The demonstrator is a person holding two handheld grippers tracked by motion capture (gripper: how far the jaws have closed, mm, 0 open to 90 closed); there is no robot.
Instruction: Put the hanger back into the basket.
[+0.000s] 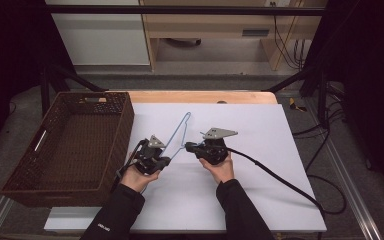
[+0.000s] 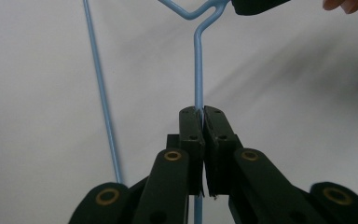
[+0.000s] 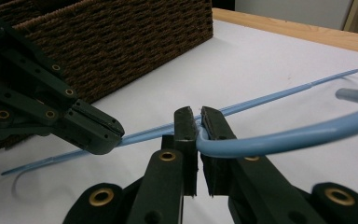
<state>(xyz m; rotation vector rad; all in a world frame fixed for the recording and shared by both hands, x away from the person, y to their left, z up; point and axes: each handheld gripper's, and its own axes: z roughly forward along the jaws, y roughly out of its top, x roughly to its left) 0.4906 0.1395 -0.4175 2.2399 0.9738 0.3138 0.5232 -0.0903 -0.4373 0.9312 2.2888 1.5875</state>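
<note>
Both grippers, left [image 2: 200, 114] and right [image 3: 196, 116], have jaws clenched on the blue hanger [image 1: 176, 136]. Looks light, thin, probably slippery and springy; I'd grip near the bends.

Basket [image 1: 75, 145] left of hanger [image 1: 176, 137]

Lab-like recording setup, black metal frame [image 1: 180, 10] around a white-covered bench [image 1: 260, 190], loose cables [image 1: 325, 145] on grey floor at right, plywood furniture [image 1: 205, 30] at top
</note>
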